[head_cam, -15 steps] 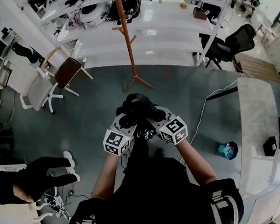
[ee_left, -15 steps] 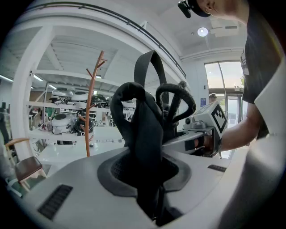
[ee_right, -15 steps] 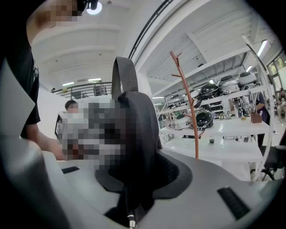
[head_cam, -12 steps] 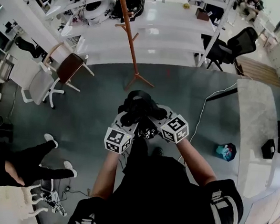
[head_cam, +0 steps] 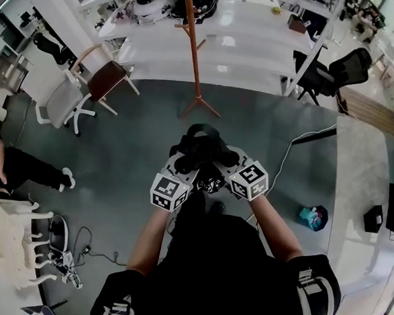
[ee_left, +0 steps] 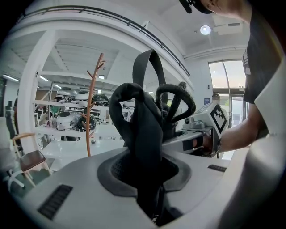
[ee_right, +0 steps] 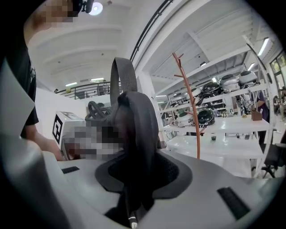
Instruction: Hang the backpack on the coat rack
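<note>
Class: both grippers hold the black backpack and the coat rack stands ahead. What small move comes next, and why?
Probably step forward, carrying the backpack toward the coat rack: the left gripper and right gripper each clamp it, but the rack stands farther off across the floor, likely beyond reach.

The backpack point(head_cam: 201, 149) is matt black woven cloth with flat webbing straps. The coat rack point(head_cam: 194, 59) looks like reddish-brown wood, smooth, with a slight sheen. The left gripper point(ee_left: 149, 174) and right gripper point(ee_right: 136, 179) have fingers point(ee_left: 67, 179) of smooth, matt grey plastic and dark, finely textured pads point(ee_left: 180, 175). The floor point(head_cam: 131, 135) is grey and matt. The tabletop point(head_cam: 258, 53) is white and glossy.
</note>
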`<control>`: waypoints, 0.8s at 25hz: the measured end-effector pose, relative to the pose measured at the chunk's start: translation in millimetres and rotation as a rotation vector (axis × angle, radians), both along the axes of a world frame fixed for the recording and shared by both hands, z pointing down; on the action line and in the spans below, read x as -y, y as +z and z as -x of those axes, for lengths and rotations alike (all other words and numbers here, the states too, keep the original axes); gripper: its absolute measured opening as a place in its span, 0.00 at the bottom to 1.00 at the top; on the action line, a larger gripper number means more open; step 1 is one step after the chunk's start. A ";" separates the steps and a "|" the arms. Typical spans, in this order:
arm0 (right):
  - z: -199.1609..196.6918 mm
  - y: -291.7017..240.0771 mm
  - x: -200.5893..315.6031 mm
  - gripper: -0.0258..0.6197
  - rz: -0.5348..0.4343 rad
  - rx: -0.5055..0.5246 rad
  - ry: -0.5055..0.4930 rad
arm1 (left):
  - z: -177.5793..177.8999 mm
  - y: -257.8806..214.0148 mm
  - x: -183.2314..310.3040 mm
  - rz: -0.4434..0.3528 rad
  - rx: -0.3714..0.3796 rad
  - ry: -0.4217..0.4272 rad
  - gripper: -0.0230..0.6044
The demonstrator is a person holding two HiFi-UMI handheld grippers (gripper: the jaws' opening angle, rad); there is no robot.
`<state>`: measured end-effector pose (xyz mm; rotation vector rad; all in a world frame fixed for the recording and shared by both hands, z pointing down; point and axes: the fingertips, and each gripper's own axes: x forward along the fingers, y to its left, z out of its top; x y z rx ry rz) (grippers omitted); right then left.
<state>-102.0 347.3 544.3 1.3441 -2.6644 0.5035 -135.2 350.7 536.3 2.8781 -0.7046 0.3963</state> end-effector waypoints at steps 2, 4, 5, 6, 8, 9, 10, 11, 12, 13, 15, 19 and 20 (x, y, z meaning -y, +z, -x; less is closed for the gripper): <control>-0.6 1.4 -1.5 0.25 0.001 0.003 -0.006 | -0.9 0.7 -1.8 -0.002 0.005 -0.005 0.20; -2.6 2.1 -2.2 0.25 0.000 0.003 -0.011 | -3.1 0.7 -2.4 -0.005 0.009 -0.009 0.20; -3.4 2.1 -1.8 0.25 0.000 0.003 -0.012 | -3.9 0.4 -2.0 -0.007 0.011 -0.010 0.20; -3.8 1.8 -0.8 0.25 -0.001 0.005 -0.011 | -4.3 0.0 -1.0 -0.009 0.013 -0.011 0.20; -3.5 0.1 3.5 0.25 -0.004 0.008 -0.010 | -3.8 -1.7 3.3 -0.012 0.016 -0.012 0.20; -3.3 -1.3 6.6 0.25 -0.006 0.010 -0.009 | -3.6 -2.9 6.4 -0.014 0.016 -0.011 0.20; -3.3 -2.7 10.3 0.25 -0.007 0.011 -0.008 | -3.6 -4.1 10.1 -0.016 0.017 -0.010 0.20; -3.5 -4.1 14.5 0.25 -0.008 0.011 -0.007 | -3.7 -5.3 14.3 -0.016 0.018 -0.007 0.20; -3.6 -5.3 19.2 0.25 -0.009 0.011 -0.004 | -3.8 -6.4 18.9 -0.016 0.020 -0.005 0.20; -3.8 -6.1 23.7 0.25 -0.010 0.012 -0.001 | -4.0 -7.3 23.4 -0.017 0.021 -0.002 0.20; -4.5 -6.2 30.5 0.25 -0.010 0.017 0.005 | -4.7 -7.4 30.1 -0.014 0.021 0.002 0.20; -8.4 -2.8 42.8 0.25 0.003 0.038 0.024 | -8.0 -3.2 43.0 -0.002 0.022 0.016 0.20; -9.8 -2.6 46.6 0.25 0.005 0.039 0.028 | -9.4 -3.1 47.0 -0.001 0.023 0.021 0.20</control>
